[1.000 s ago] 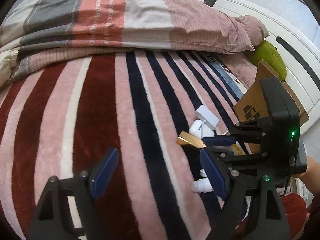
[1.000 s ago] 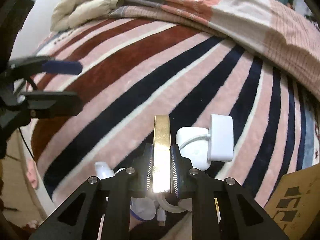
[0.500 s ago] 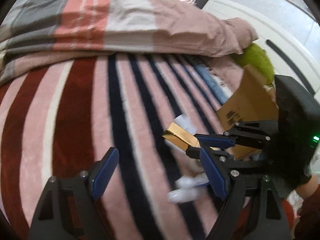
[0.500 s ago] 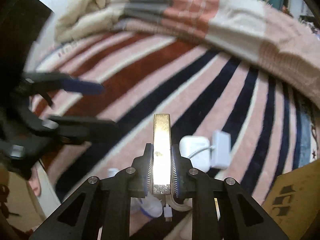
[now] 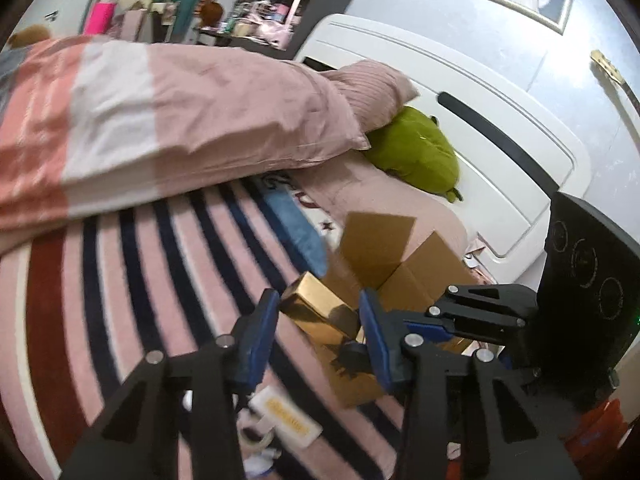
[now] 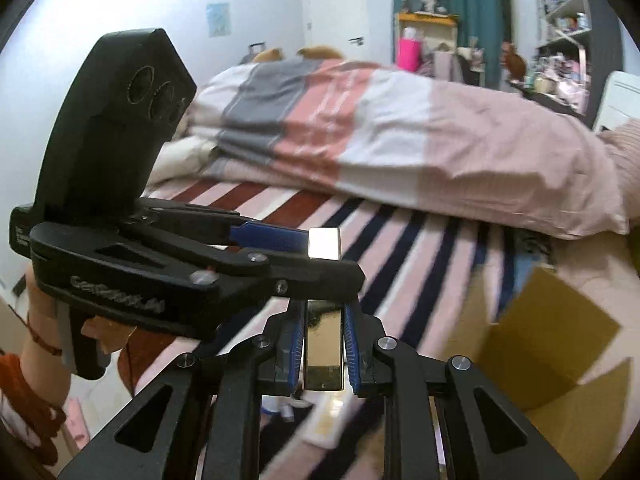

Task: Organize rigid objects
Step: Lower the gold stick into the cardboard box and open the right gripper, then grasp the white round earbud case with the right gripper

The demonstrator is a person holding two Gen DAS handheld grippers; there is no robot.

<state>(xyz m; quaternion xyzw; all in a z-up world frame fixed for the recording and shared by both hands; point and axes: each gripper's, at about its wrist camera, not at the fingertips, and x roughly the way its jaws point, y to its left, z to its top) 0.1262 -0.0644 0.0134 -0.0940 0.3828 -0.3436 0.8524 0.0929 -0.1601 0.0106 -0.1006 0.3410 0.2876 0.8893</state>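
Observation:
A shiny gold rectangular box is held above the striped bed. My right gripper is shut on its near end. In the left wrist view the gold box lies between the blue pads of my left gripper, which stands open around it with gaps on both sides. The left gripper crosses in front of the box in the right wrist view, hiding its middle. An open cardboard box sits just behind and to the right, also in the right wrist view.
Small white items lie on the striped blanket below the grippers. A folded duvet lies across the back. A green plush rests by the white headboard.
The right gripper lifted the gold box off the blanket. The left gripper swung right and up and narrowed, so its pads now flank the box. Both views tilted up toward the room.

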